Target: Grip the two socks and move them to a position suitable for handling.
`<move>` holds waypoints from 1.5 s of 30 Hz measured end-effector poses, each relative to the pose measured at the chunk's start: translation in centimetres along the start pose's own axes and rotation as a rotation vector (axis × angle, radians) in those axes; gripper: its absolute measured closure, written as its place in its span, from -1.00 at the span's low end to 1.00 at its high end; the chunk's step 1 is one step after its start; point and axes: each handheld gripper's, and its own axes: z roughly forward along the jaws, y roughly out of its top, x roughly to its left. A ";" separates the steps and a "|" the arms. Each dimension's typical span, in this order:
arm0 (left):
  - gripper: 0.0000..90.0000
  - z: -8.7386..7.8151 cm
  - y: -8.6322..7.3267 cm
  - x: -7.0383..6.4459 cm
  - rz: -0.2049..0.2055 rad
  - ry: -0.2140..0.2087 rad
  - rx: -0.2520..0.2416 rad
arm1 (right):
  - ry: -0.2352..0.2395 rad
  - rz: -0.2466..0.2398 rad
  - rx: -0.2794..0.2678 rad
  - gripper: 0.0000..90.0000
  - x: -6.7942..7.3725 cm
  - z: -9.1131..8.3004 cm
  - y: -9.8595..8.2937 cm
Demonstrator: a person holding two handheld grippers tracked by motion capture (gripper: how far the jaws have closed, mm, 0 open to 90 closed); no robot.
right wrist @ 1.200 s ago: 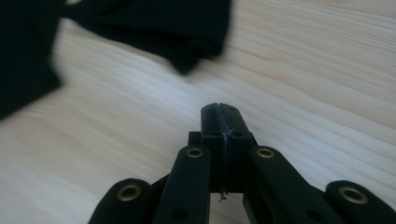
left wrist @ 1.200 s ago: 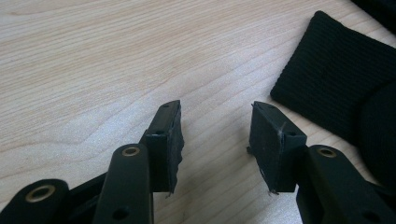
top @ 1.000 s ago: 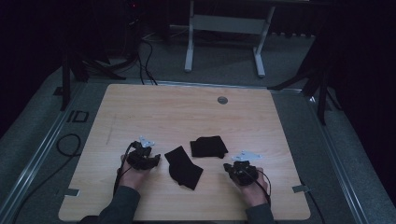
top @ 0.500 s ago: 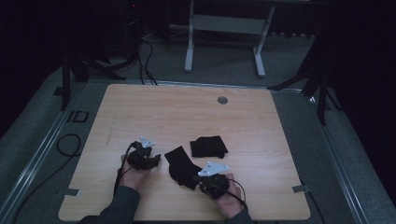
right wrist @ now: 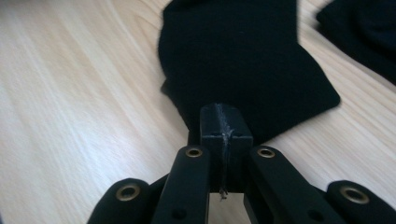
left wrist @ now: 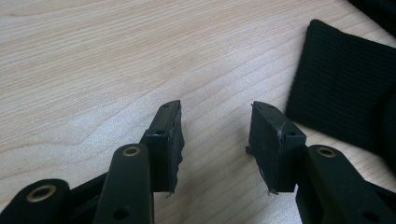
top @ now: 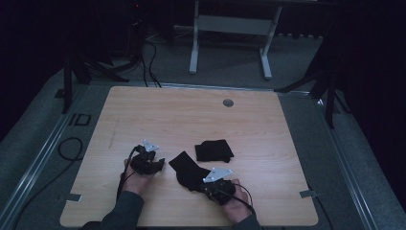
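A flat black sock (top: pixel 187 168) lies on the wooden table (top: pixel 191 120) near the front. My right gripper (top: pixel 205 184) is at its near edge, and in the right gripper view my right gripper (right wrist: pixel 226 122) has its jaws pressed together right at the hem of the sock (right wrist: pixel 243 56); I cannot tell whether cloth is caught. Just left of the sock rests my left gripper (top: pixel 161 166). The left gripper view has my left gripper (left wrist: pixel 215 135) open with bare wood between its jaws and the sock's ribbed cuff (left wrist: pixel 345 93) to the right.
A second black sock (top: pixel 214 150), folded, lies just behind the first; it is seen as a second black sock (right wrist: pixel 369 32) in the right gripper view. A round grommet (top: pixel 228 102) sits near the table's far edge. Cables trail off the table's left side.
My right gripper has moved left, from the front right of the table to the near edge of the flat sock. The left gripper has stayed put.
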 end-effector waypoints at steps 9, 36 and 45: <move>0.21 0.0 0.0 0.0 0.002 0.001 0.001 | -0.220 0.074 0.035 0.95 -3.5 -1.2 -0.8; 0.21 0.0 -0.1 0.0 0.004 -0.004 -0.011 | -0.047 -0.041 0.048 0.54 1.4 3.2 4.3; 0.21 0.1 -0.1 -0.1 0.006 -0.007 -0.014 | -0.040 0.023 0.013 0.92 0.9 2.4 4.7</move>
